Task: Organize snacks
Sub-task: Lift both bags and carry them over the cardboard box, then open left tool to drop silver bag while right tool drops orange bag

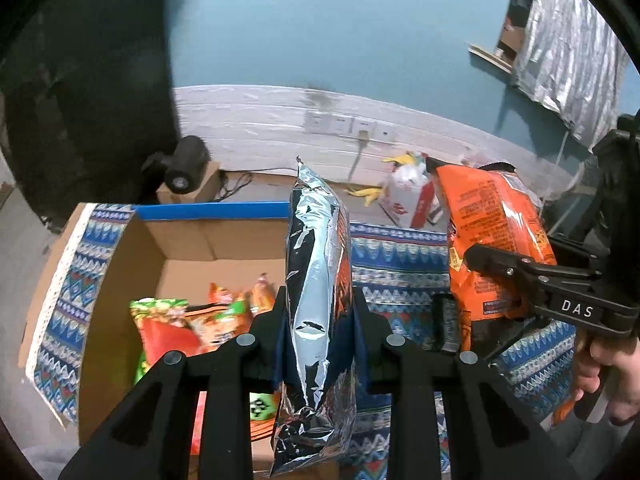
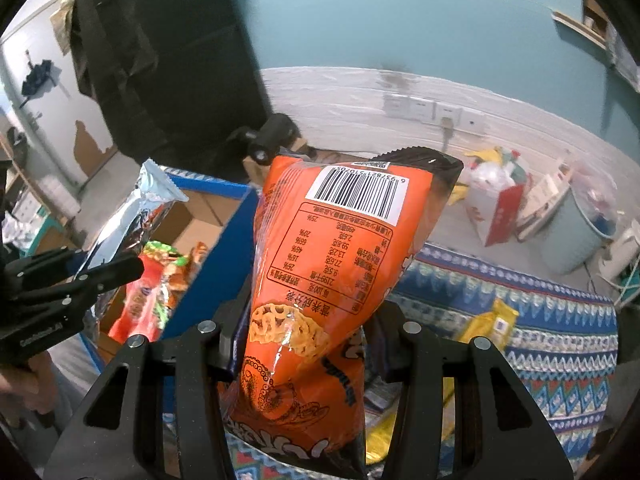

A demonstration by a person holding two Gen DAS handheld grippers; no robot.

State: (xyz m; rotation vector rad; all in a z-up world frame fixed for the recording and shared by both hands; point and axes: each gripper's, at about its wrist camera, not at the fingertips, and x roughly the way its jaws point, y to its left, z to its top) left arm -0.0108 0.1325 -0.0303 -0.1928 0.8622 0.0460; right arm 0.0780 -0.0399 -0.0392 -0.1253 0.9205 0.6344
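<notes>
My left gripper (image 1: 318, 312) is shut on a silver foil snack bag (image 1: 316, 280), held upright over the right edge of an open cardboard box (image 1: 188, 248). The box holds red, green and orange snack packets (image 1: 192, 320). My right gripper (image 2: 308, 332) is shut on an orange snack bag (image 2: 340, 264) with a barcode, held upright above the patterned cloth. The orange bag (image 1: 492, 236) and right gripper (image 1: 460, 292) also show in the left wrist view at right. The silver bag (image 2: 128, 220) and left gripper (image 2: 96, 268) show in the right wrist view at left.
A blue patterned cloth (image 2: 560, 340) covers the table, with a yellow packet (image 2: 492, 324) lying on it. A white and red bag (image 2: 496, 208) and a pale bin (image 2: 580, 232) stand on the floor beyond. A black lamp-like object (image 1: 184, 164) sits behind the box.
</notes>
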